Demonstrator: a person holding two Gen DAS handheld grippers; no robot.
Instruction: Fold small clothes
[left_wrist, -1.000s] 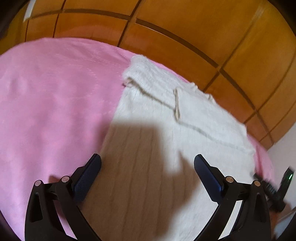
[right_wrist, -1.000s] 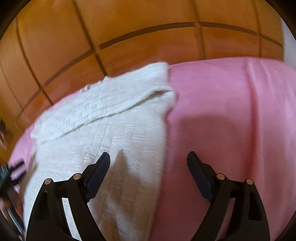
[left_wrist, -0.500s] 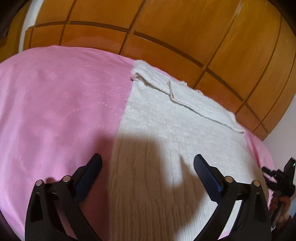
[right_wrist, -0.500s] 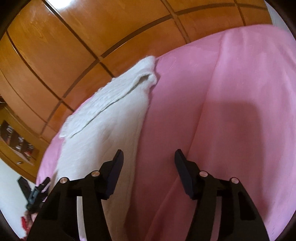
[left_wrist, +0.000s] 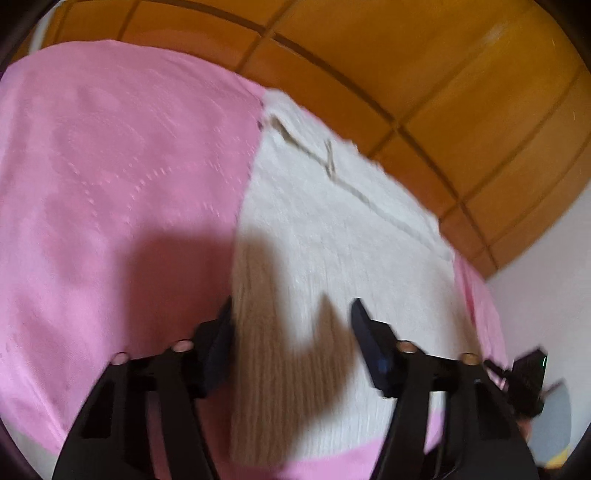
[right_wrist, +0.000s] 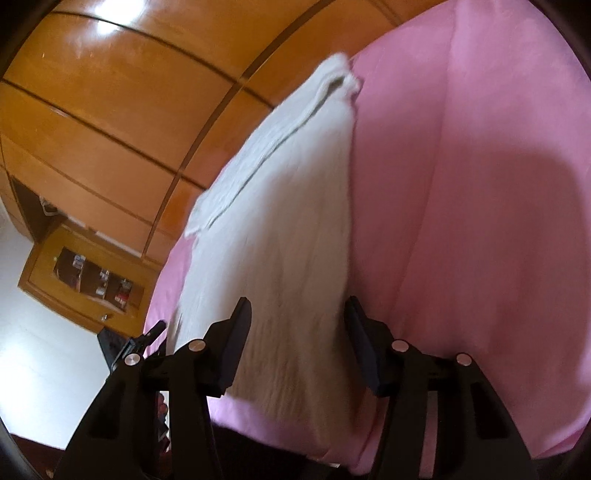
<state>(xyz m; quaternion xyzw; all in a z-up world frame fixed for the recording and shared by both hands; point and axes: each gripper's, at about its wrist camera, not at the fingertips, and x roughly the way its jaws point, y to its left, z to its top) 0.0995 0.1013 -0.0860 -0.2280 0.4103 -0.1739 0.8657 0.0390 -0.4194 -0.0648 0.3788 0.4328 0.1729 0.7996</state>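
Left wrist view: my left claw (left_wrist: 291, 325) sits over the near left corner of the white knit garment (left_wrist: 332, 236), which lies flat on the pink bed cover (left_wrist: 110, 166). Its jaws are half-wide and closing, the garment's left edge running between them; the pads do not yet press it. In the right wrist view, my right claw (right_wrist: 295, 325) straddles the garment's (right_wrist: 280, 240) near right edge, jaws likewise half-wide and closing, cloth between them, no grip confirmed.

Risks, as judged:
- Either claw may pinch the bed cover together with the knit, since the edge lies directly on it; the lift would then drag the cover.
- Uneven bites at the two corners would skew the fold.
- Loose knit may slip from a shallow grip.

Writing: none legible on garment or cover. Items in the wooden cabinet (right_wrist: 92, 280) beyond my right claw are too small to read.
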